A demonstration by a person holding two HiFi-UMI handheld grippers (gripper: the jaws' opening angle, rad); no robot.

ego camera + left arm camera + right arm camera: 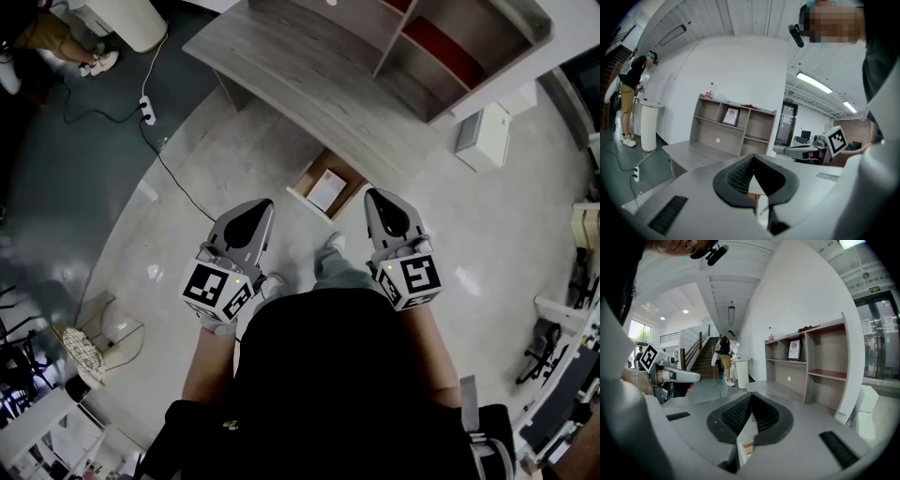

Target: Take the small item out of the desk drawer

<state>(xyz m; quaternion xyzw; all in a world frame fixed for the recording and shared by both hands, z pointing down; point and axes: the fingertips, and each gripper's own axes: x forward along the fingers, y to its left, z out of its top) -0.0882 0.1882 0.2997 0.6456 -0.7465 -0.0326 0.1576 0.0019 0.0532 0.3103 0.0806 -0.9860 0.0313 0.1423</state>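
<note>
Where the tabletop (309, 70) ends at its front edge, the drawer (309, 203) stands pulled out over the floor (234, 159). A pale flat item (326, 189) lies inside it, too small to make out further. The left gripper (263, 203) and the right gripper (374, 195) are held side by side short of the drawer, one to each side of it in the head view, and neither touches it. Each gripper's own view shows its jaws pressed together with nothing between them. A shelf unit (441, 47) stands on the back of the tabletop, with a framed picture (731, 116) in one compartment and a bottle (710, 90) on top. A power strip (147, 111) with its cable lies on the floor to the left, and farther off a person (630, 89) stands by the wall.
</note>
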